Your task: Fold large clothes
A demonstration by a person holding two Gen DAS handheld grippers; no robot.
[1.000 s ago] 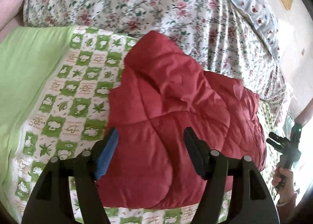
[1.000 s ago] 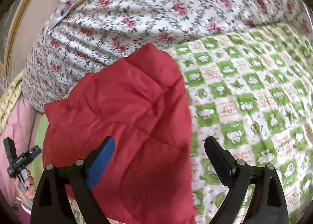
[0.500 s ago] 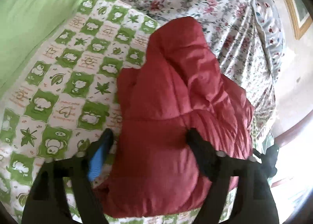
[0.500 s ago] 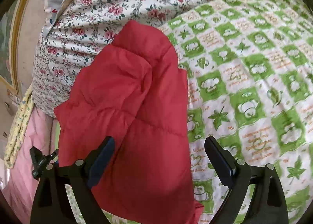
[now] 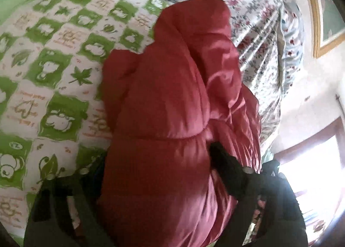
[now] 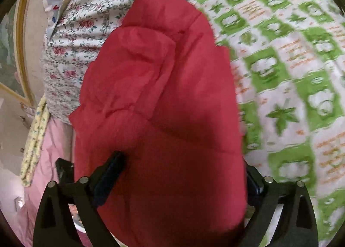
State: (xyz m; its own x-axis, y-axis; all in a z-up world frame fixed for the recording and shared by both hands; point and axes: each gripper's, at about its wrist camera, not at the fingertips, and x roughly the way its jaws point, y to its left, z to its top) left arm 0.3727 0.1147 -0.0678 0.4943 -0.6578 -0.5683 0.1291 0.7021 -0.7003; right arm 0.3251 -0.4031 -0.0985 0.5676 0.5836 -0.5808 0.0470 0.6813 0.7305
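From my left wrist view I see a window beyond the red padded jacket; my right view shows pink bedding beside it instead. The jacket lies bunched on the green-checked sheet, its far end against the floral duvet. My left gripper and right gripper both stand wide, fingers straddling the jacket's near end, pressed against it.

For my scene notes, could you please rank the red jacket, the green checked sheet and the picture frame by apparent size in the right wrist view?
1. red jacket, though nearness inflates it
2. green checked sheet
3. picture frame, mostly cropped
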